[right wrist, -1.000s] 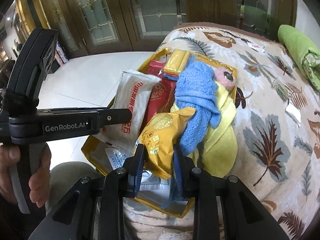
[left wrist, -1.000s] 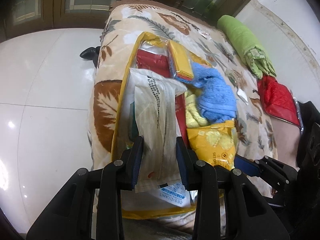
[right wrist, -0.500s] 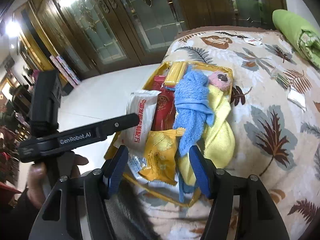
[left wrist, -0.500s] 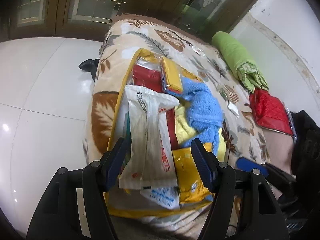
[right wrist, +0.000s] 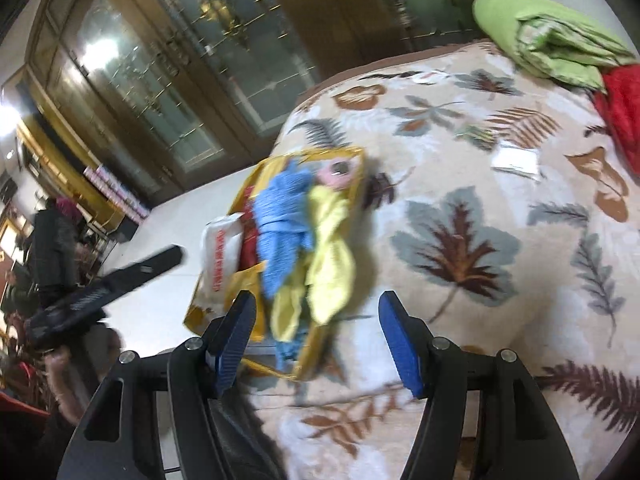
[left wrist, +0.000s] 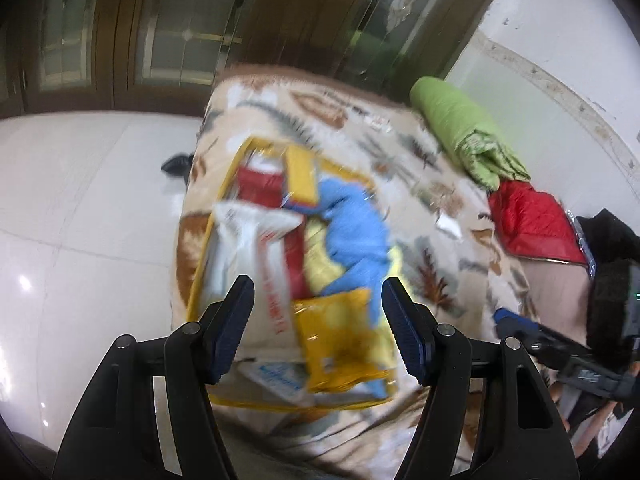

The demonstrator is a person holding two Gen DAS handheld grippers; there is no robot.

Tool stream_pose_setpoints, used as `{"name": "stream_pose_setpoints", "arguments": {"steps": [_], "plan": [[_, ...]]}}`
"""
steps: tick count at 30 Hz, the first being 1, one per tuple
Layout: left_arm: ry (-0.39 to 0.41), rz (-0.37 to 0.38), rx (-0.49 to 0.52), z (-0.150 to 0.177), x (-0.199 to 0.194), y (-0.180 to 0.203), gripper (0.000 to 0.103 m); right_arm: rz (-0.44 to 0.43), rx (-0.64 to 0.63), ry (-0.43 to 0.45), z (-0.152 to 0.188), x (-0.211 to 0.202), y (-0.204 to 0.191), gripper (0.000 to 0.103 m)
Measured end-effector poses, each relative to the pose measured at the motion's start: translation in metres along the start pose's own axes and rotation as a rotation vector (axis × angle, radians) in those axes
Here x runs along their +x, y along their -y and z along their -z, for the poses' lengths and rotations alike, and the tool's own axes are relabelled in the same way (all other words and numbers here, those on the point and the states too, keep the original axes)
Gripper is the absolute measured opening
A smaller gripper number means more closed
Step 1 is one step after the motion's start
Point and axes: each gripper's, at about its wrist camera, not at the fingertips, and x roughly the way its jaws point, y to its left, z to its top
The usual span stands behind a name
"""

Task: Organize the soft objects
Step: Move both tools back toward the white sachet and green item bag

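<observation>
Packing looks close to finished on the bed [right wrist: 460, 184], where a yellow-rimmed bag [left wrist: 208, 256] lies open near the edge by the floor, stuffed with soft goods. Both tongs are spread wide and pinch nothing: the left tongs [left wrist: 316, 330] hover above the bag's near end, the right tongs [right wrist: 318, 338] over its near corner and the blanket beside it. Inside the bag, as far as the blurred views allow a count: one white packet [left wrist: 248, 248], one red packet [left wrist: 260, 188], one slim yellow pack [left wrist: 302, 178], one yellow snack bag [left wrist: 344, 340], one blue towel [right wrist: 282, 224], one yellow cloth [right wrist: 330, 256], one pink round item [right wrist: 336, 172] at the far end. By this reading, the loose items are gathered and the bag is not yet closed; the cloths still spill over its rim. Outside it, well apart at the bed's far side, lie one rolled green cover [left wrist: 464, 132] and one red quilted item [left wrist: 536, 224], plus a few small wrappers on the blanket.
</observation>
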Motion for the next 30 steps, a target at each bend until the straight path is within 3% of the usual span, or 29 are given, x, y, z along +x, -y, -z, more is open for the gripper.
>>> {"name": "stream_pose_setpoints", "arguments": {"steps": [5,8,14,21,30], "plan": [[-0.014,0.024,0.032,-0.010,0.005,0.049,0.067,0.033,0.072,0.032,-0.010,-0.012,0.040,0.068],[-0.054,0.076,0.050,-0.014,0.024,0.079,0.067,0.050,0.128,0.042,-0.014,-0.016,0.068,0.068],[-0.107,0.101,0.093,-0.021,0.064,0.125,0.067,0.110,0.211,0.024,-0.028,-0.012,0.116,0.068],[-0.151,0.108,0.049,-0.034,0.106,0.134,0.067,0.199,0.285,-0.012,-0.055,0.009,0.164,0.068],[-0.191,0.098,0.014,-0.042,0.139,0.129,0.067,0.276,0.291,-0.033,-0.080,0.035,0.186,0.068]]}}
